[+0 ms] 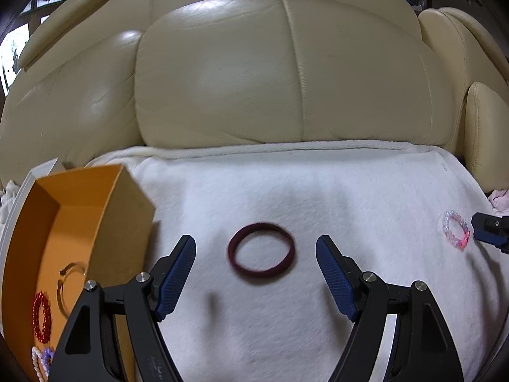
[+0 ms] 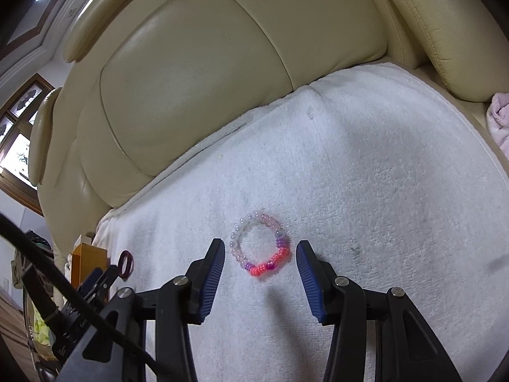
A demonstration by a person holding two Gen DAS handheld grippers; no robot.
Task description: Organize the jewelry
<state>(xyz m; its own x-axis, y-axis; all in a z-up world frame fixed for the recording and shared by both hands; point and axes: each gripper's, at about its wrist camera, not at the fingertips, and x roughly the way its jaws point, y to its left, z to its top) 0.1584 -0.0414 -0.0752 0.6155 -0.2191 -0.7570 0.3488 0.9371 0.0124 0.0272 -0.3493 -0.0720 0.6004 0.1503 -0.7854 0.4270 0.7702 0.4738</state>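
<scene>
A dark red band bracelet (image 1: 261,249) lies flat on the white blanket, just ahead of my open, empty left gripper (image 1: 256,242). An orange box (image 1: 79,210) at the left holds a red bead bracelet (image 1: 41,316), a clear bangle (image 1: 65,283) and pale beads (image 1: 39,361). A pink, purple and white bead bracelet (image 2: 261,244) lies between the tips of my open right gripper (image 2: 260,245). That bracelet (image 1: 457,229) and the right gripper's tip (image 1: 488,227) also show at the right edge of the left wrist view. The red band (image 2: 125,263) and the box (image 2: 86,262) show small in the right wrist view.
The white blanket (image 1: 318,197) covers the seat of a cream leather sofa (image 1: 241,73). A pink cloth (image 2: 500,117) lies at the blanket's right edge. A black cable (image 2: 57,289) and the left gripper (image 2: 92,283) cross the right wrist view's lower left.
</scene>
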